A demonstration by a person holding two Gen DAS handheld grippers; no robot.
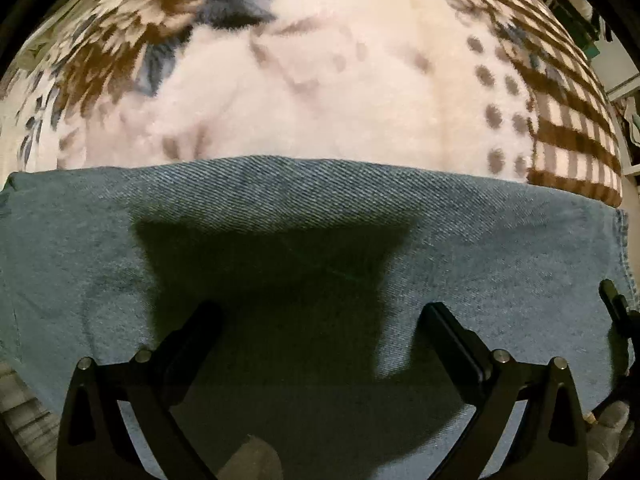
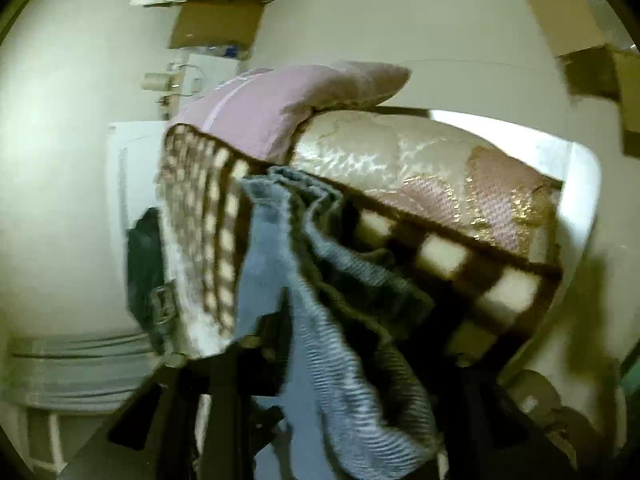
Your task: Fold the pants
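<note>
Blue denim pants (image 1: 320,216) lie flat across a patterned blanket (image 1: 320,80) on a bed, their far edge running straight across the left wrist view. My left gripper (image 1: 320,312) is open just above the denim, its fingers (image 1: 444,320) wide apart with nothing between them. In the blurred right wrist view a bunched end of the pants (image 2: 316,280) rises from the bed edge into my right gripper (image 2: 320,412), which looks shut on the cloth. Its fingers are mostly hidden by the denim.
The cream, brown and grey blanket has a checked border (image 1: 572,136) at the right. In the right wrist view a lilac pillow (image 2: 280,104) and a shiny quilted cover (image 2: 400,152) lie on the bed. Cardboard boxes (image 2: 216,24) stand by the wall.
</note>
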